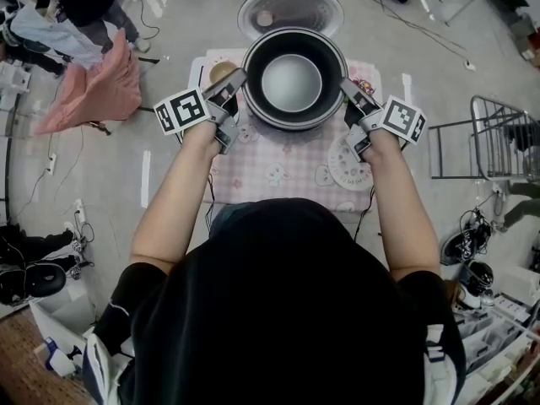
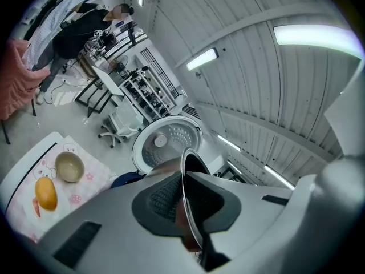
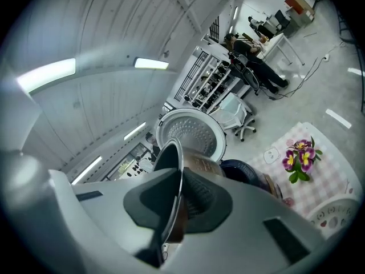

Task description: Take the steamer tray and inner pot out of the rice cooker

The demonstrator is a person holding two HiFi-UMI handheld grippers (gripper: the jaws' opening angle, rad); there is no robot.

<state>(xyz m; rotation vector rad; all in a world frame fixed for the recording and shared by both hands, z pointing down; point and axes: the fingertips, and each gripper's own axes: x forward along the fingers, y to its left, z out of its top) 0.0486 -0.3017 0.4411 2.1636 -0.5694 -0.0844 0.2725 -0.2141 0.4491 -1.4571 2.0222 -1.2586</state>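
I see a pink checked cloth [image 1: 270, 171] covering the table. A tan bowl [image 2: 69, 166] sits near its far left corner, with an orange-yellow oval thing [image 2: 45, 193] just beside it. Purple-and-yellow flowers [image 3: 299, 157] lie by the right edge.

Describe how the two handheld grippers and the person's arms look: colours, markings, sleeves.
The left gripper and right gripper are light grey plastic bodies with dark grey jaws. Each carries a white cube printed with black square markers. Seen close up, the jaw pads are dark and finely ribbed. The person wears a black top with short sleeves; the forearms are bare.
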